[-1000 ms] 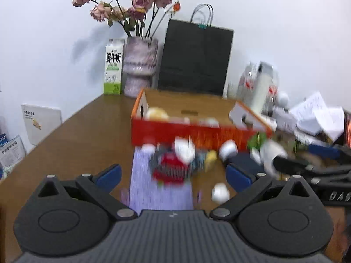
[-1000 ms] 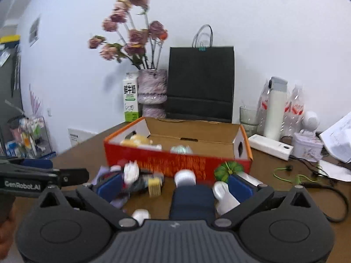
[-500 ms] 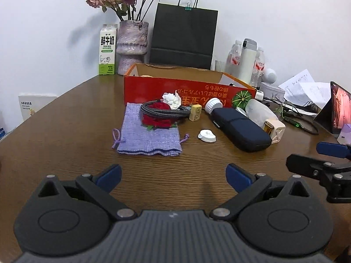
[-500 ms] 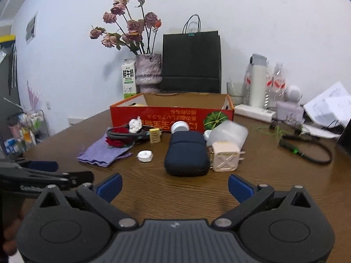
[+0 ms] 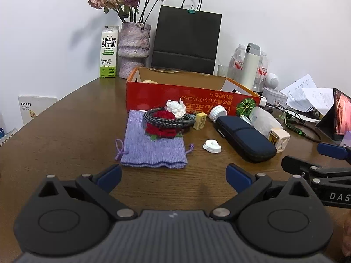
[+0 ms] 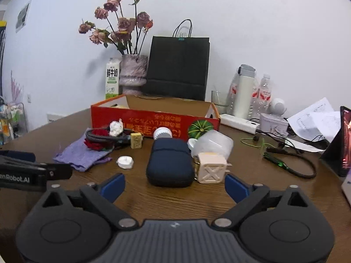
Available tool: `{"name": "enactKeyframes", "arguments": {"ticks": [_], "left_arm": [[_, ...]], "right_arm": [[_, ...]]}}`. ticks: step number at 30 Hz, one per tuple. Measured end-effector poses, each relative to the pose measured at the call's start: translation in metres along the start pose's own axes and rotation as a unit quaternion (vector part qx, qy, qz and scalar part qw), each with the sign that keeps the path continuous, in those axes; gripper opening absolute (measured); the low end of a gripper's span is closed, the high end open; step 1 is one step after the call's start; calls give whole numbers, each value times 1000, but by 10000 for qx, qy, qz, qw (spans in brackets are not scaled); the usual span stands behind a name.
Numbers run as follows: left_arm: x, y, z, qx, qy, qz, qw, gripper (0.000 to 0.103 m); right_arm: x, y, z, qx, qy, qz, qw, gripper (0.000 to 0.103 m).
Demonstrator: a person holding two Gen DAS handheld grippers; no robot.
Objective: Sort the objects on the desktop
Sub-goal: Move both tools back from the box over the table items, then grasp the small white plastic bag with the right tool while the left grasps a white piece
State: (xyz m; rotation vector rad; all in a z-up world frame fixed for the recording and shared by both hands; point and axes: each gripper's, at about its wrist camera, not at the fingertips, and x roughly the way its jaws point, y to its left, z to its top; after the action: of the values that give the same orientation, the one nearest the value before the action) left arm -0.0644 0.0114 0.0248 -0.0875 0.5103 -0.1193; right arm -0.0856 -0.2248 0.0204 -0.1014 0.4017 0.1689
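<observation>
An open red cardboard box [image 5: 188, 100] stands mid-table, also in the right wrist view [image 6: 153, 120]. In front of it lie a purple cloth pouch [image 5: 151, 144] with a red fabric flower [image 5: 163, 129], a coiled grey cable [image 5: 169, 121] and a crumpled tissue [image 5: 175, 108] on it, a small yellow block [image 5: 199, 120], a white cap [image 5: 211, 146], a dark blue case [image 6: 170, 161], a cream charger cube [image 6: 210, 171] and a clear plastic tub [image 6: 214, 144]. My left gripper [image 5: 173, 176] is open and empty, short of the pouch. My right gripper [image 6: 174, 185] is open and empty, just short of the blue case.
A vase of dried roses [image 5: 133, 48], a milk carton [image 5: 108, 51] and a black paper bag [image 5: 186, 41] stand against the wall. Bottles [image 6: 245, 92], a power strip [image 6: 239, 121], cables [image 6: 289, 164], papers [image 6: 316, 120] and a tablet [image 6: 342, 144] crowd the right side.
Both grippers have pulled back from the objects toward the near table edge over the last second. Both stay open and empty. The objects on the table have not moved.
</observation>
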Motion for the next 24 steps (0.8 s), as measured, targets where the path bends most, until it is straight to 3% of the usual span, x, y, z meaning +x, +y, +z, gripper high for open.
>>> {"name": "enactKeyframes", "arguments": {"ticks": [4, 8, 10, 11, 12, 16, 20, 24], "left_arm": [[7, 8, 3, -39, 14, 70, 10000, 103], [14, 18, 11, 4, -14, 109, 9999, 103], [20, 21, 17, 92, -92, 128, 9998, 103], [24, 23, 21, 117, -107, 102, 9998, 103], [30, 26, 26, 123, -92, 44, 9999, 103], [55, 37, 49, -25, -48, -246, 9997, 102], [93, 46, 72, -244, 233, -350, 9988, 87], [116, 58, 90, -427, 468, -347, 9974, 76]], "right_arm": [[9, 4, 9, 103, -36, 441, 9990, 95], [27, 13, 16, 3, 114, 718, 9974, 78], [38, 17, 21, -11, 243, 835, 9962, 64], [44, 19, 24, 4, 368, 945, 9948, 48], [52, 20, 27, 74, 520, 1026, 9933, 41], [76, 32, 33, -49, 645, 1185, 9908, 40], [102, 47, 39, -309, 801, 1107, 9901, 40], [112, 48, 53, -303, 587, 1180, 9908, 39]]}}
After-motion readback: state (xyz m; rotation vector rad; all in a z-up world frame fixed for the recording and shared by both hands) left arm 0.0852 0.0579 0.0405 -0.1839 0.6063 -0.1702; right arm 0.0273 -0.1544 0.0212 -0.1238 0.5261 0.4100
